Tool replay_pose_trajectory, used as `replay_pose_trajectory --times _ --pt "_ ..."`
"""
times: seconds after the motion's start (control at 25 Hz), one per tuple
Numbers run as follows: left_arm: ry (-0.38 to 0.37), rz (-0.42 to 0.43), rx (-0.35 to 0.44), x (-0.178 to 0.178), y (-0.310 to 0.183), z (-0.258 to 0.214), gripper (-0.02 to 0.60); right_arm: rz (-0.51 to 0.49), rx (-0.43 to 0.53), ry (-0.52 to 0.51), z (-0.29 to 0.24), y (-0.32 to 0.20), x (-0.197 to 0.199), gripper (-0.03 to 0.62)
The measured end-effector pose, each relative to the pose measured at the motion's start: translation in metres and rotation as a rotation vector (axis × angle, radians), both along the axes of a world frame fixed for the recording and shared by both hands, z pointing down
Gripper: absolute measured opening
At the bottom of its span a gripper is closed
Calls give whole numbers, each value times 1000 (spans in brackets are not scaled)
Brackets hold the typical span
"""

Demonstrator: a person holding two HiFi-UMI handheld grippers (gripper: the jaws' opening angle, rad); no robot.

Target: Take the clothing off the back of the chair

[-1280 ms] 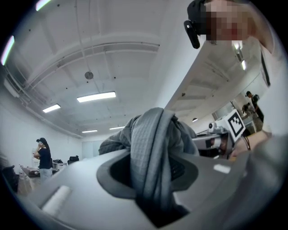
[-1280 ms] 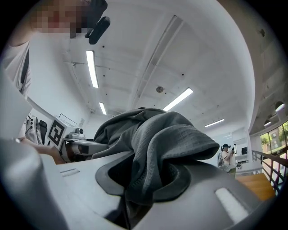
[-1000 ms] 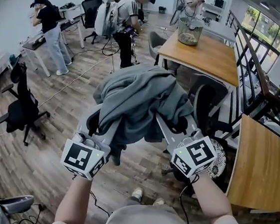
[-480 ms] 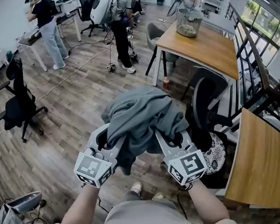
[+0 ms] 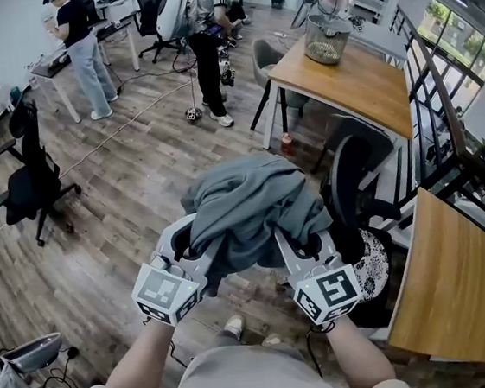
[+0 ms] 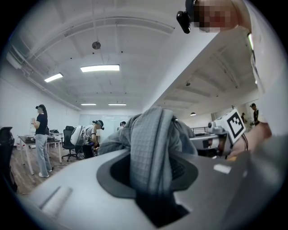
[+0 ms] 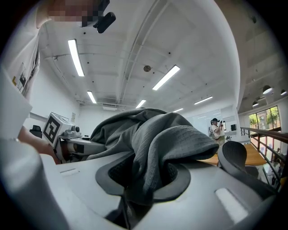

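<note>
A grey garment (image 5: 248, 205) hangs bunched in the air between my two grippers, clear of the black office chair (image 5: 351, 194) that stands just to its right. My left gripper (image 5: 191, 238) is shut on the garment's left part; in the left gripper view the waffle-knit cloth (image 6: 150, 148) runs down between the jaws. My right gripper (image 5: 289, 236) is shut on the right part, and folds of the garment (image 7: 157, 143) fill its jaws in the right gripper view. Both grippers point level, side by side.
A wooden desk (image 5: 344, 90) with a wire basket (image 5: 328, 40) stands behind the chair, a second wooden desk (image 5: 445, 287) at the right. Another black chair (image 5: 36, 177) is at the left. Several people (image 5: 82, 42) work at the far end. A bag (image 5: 19, 371) lies on the floor at lower left.
Both grippers have come down and toward me with the garment held between them. The view has shifted, so the chair back now shows bare beside the cloth.
</note>
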State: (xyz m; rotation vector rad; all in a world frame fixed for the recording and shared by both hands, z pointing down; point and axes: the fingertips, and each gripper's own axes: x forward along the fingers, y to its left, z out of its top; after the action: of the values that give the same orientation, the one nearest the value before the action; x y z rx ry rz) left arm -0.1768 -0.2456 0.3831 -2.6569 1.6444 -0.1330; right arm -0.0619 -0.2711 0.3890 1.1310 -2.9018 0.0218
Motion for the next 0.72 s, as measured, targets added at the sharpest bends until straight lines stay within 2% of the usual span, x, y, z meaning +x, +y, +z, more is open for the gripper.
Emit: replay_pose_trajectory --times 0.36,0.72 --pt "3 9 -3 10 -4 0 143 8 11 -8 1 -4 10 98" --pt "-3 9 -16 12 -3 -4 143 12 25 32 -2 -4 11 100"
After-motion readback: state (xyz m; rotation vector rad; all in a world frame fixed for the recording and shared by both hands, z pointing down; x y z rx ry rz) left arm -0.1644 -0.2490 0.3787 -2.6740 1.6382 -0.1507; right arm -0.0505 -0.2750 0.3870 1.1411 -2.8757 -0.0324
